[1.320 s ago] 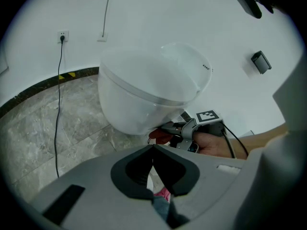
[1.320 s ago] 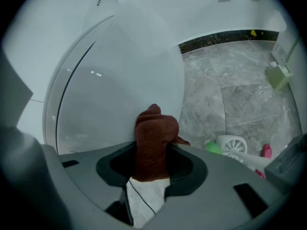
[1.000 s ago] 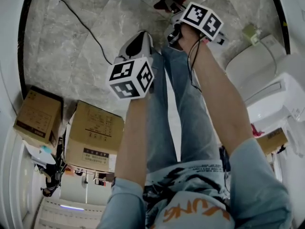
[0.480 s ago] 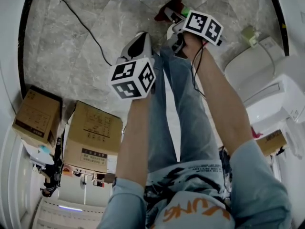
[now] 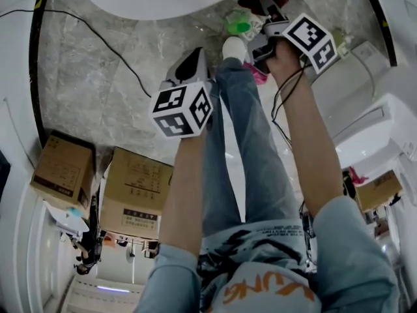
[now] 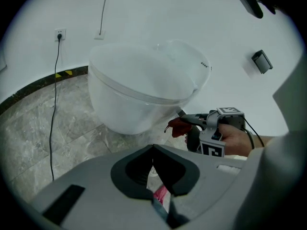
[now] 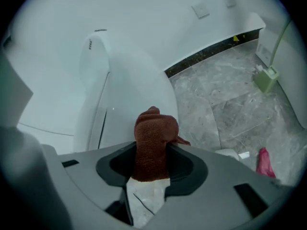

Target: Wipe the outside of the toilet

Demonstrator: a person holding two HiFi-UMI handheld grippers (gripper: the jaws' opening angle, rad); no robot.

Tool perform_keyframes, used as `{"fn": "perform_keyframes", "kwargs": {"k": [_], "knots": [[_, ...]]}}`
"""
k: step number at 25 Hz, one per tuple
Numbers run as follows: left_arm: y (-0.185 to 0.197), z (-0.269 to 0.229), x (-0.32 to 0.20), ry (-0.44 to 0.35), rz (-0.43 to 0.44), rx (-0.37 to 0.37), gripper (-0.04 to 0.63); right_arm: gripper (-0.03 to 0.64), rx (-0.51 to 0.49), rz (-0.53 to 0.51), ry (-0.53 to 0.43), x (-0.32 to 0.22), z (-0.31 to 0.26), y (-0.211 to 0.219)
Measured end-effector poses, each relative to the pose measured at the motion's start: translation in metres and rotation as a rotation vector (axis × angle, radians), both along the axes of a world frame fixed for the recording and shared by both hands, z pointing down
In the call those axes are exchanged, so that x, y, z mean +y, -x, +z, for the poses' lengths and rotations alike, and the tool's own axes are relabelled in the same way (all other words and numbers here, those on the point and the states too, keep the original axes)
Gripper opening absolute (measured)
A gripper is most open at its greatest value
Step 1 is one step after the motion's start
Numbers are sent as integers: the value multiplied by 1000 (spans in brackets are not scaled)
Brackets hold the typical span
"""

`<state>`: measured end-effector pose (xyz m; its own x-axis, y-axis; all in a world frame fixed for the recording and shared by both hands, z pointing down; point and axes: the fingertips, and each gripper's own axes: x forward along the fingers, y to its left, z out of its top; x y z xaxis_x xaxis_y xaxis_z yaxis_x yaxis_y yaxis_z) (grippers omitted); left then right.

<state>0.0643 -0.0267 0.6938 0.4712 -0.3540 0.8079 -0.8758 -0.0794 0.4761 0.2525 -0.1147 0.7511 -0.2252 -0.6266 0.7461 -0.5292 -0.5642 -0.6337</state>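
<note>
Room: grey marble floor (image 5: 98, 64), white walls, a black skirting along the floor's far edge.
Toilet: the white toilet (image 6: 144, 90) stands at that far edge, against the wall.
Right gripper: the right gripper (image 7: 151, 163) is clenched on a brown cloth (image 7: 153, 138), near the bowl's side; contact does not show.
Left gripper: the left gripper (image 6: 153, 169) has its jaws pressed together with nothing between, above the floor before the bowl.
Change: within the last second the right gripper went forward to the toilet; the left one hardly moved. I judge wiping is about to begin.
Open room: there is bare floor left of the bowl. A cable (image 6: 53, 104) lies toward the left edge. A green thing (image 5: 240, 26) and a pink thing (image 7: 264, 162) lie near the right gripper. The boxes (image 5: 137, 188) are well apart.
</note>
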Motion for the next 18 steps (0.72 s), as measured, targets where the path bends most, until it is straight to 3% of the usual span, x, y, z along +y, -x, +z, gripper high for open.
{"fn": "perform_keyframes", "kwargs": {"k": [6,13,18], "knots": [[-15,6,-14,20,-7,17,2,166,61,5,28,-38,29,-44],[-4,15,-29,39,-55,32,2,167,91,-84,134,-44,96,-47],[29,24,-37,20,-131,32,2,167,52,-39,207,-35,136,-34]]}}
